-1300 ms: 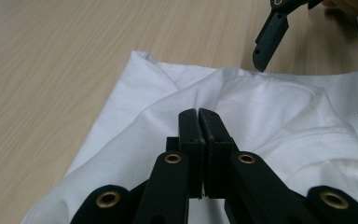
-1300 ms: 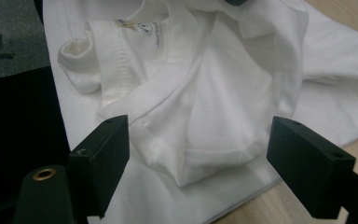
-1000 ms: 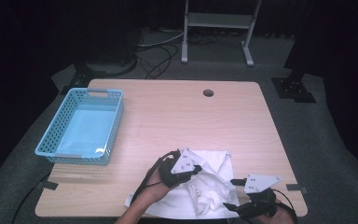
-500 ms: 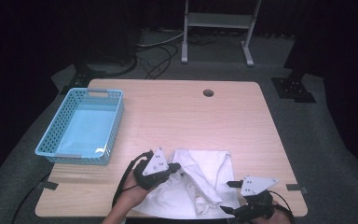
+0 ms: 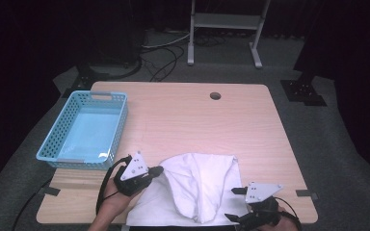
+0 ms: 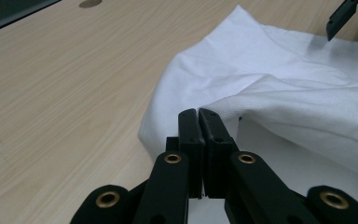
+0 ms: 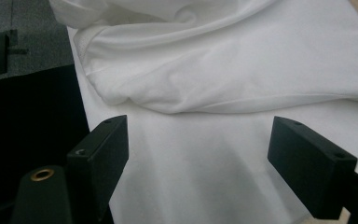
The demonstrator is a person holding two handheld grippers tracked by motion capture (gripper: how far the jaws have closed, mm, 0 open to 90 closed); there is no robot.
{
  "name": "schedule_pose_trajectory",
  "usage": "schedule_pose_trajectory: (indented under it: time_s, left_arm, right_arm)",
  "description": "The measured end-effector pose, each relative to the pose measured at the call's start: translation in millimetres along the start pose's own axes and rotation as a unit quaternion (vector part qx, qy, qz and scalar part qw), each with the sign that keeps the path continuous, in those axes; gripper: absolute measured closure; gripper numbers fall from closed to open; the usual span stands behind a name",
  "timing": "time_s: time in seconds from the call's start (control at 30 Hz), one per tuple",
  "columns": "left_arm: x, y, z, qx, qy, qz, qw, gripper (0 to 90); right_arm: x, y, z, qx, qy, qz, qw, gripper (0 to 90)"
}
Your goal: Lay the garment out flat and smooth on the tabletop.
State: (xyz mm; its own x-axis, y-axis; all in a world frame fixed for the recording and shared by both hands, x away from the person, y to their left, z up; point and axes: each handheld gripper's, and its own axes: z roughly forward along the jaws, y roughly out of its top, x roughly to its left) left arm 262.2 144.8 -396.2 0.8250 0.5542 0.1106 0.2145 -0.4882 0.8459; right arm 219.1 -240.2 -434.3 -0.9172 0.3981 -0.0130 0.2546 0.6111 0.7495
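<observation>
1. A white cloth (image 5: 197, 187) lay crumpled at the near edge of the wooden table (image 5: 188, 115), between the two grippers, with part of it folded over itself and its near hem hanging past the table edge.
2. The left gripper (image 5: 155, 171) was seen at the cloth's left side, its jaws pressed together on a fold of the fabric, as the left gripper view (image 6: 199, 122) showed.
3. The right gripper (image 7: 196, 144) was held low over the cloth's near right part, its jaws wide apart and pressing on nothing, with flat fabric below them.
4. The step in hand was judged to be the spreading or folding of the cloth. For that to go well, the pinched fold would best be drawn level and slowly, so that the fabric did not slip from the jaws.
5. The right jaws would best be closed on a single layer near the hem before any pull.
6. A blue basket (image 5: 84, 130) stood well apart, at the table's left.
</observation>
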Motion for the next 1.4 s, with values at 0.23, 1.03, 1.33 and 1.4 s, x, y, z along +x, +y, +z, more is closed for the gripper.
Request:
schedule_pose_trajectory:
  time_s: [0.23, 1.03, 1.33, 1.4]
  left_arm:
    - [10.4, -15.9, -0.8, 0.027, 0.019, -0.010, 0.9994, 86.5]
    - [-35.9, -12.3, -29.6, -0.061, -0.052, 0.018, 0.9966, 61.0]
    - [-63.5, -17.1, -4.0, -0.022, -0.104, 0.050, 0.9931, 58.9]
    - [-65.2, -19.0, 0.6, -0.001, -0.105, 0.055, 0.9930, 59.8]
  right_arm:
    - [0.3, 1.4, 2.3, 0.002, 0.002, -0.001, 1.0000, 19.7]
    - [12.3, 30.5, 30.3, 0.003, 0.043, -0.028, 0.9987, 26.3]
    - [-2.8, 39.1, 42.8, 0.010, 0.039, 0.004, 0.9992, 27.9]
    - [-4.0, 39.6, 45.2, 0.018, 0.034, 0.001, 0.9992, 27.9]
